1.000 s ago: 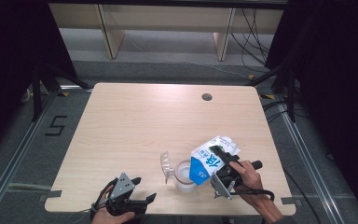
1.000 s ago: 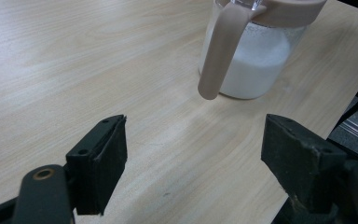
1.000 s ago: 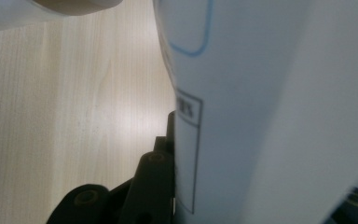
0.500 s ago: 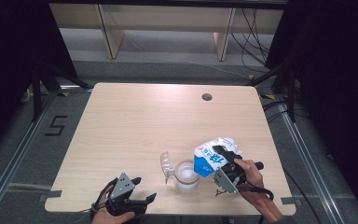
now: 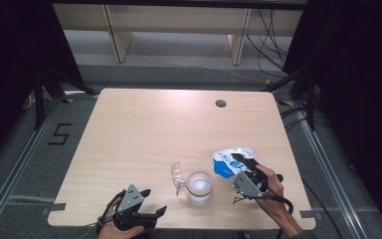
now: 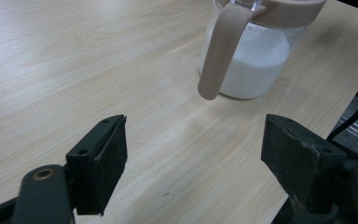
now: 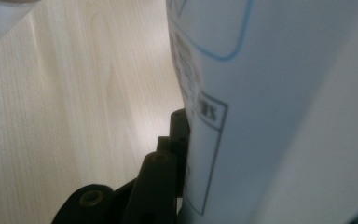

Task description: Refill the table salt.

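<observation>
Currently the right gripper (image 5: 242, 164) pinches a blue-and-white bag (image 5: 227, 161), holding it tilted just beside the open glass jar (image 5: 199, 186) of white powder near the table's (image 5: 144, 129) front edge. Left of the jar, the left gripper (image 5: 151, 203) rests with jaws spread, holding nothing.

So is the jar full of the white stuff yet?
Not full. The jar holds white grains partway up, its lid flipped open. The right gripper clamps the blue-and-white bag beside it. The left gripper waits open. Topping up and closing the lid remain.
</observation>
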`<state>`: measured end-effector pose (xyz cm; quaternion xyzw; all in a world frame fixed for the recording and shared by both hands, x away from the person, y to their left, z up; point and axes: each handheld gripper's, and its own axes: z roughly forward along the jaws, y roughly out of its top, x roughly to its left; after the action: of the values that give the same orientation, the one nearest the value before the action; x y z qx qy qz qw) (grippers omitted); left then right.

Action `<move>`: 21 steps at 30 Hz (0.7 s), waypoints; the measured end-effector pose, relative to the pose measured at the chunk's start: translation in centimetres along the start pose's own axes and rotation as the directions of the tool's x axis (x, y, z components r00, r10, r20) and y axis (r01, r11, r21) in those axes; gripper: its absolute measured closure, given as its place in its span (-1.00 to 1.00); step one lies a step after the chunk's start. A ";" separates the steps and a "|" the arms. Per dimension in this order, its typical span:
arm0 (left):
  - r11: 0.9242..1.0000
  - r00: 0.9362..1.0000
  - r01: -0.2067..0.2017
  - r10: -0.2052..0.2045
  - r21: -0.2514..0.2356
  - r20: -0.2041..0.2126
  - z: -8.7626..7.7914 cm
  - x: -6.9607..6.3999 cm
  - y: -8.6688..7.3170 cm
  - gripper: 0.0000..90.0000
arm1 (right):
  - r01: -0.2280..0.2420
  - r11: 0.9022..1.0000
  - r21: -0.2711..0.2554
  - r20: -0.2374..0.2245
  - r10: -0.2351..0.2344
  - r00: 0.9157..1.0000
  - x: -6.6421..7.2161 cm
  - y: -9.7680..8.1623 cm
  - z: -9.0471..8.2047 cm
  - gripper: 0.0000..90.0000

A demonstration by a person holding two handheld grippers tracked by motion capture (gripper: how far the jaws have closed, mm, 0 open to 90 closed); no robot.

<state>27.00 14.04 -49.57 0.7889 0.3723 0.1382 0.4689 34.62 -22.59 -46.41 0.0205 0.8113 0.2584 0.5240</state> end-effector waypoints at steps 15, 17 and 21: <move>1.000 1.000 0.006 -0.006 -0.007 0.005 0.1 0.0 0.0 -0.51 | -0.222 0.975 0.025 -0.065 0.223 0.973 -0.8 -2.0 0.9 0.80; 1.000 1.000 0.003 -0.003 -0.004 0.003 0.1 0.0 0.0 -0.51 | -0.276 0.961 0.033 -0.074 0.278 0.958 -0.9 -2.4 1.1 0.81; 1.000 1.000 -0.008 0.008 -0.001 0.005 0.1 0.0 0.0 -0.51 | -0.348 0.937 0.038 -0.089 0.350 0.932 -1.2 -3.2 1.3 0.81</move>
<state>27.08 14.00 -49.63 0.7904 0.3681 0.1383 0.4698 36.99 -25.19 -47.25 0.1577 0.8214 0.3394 0.4304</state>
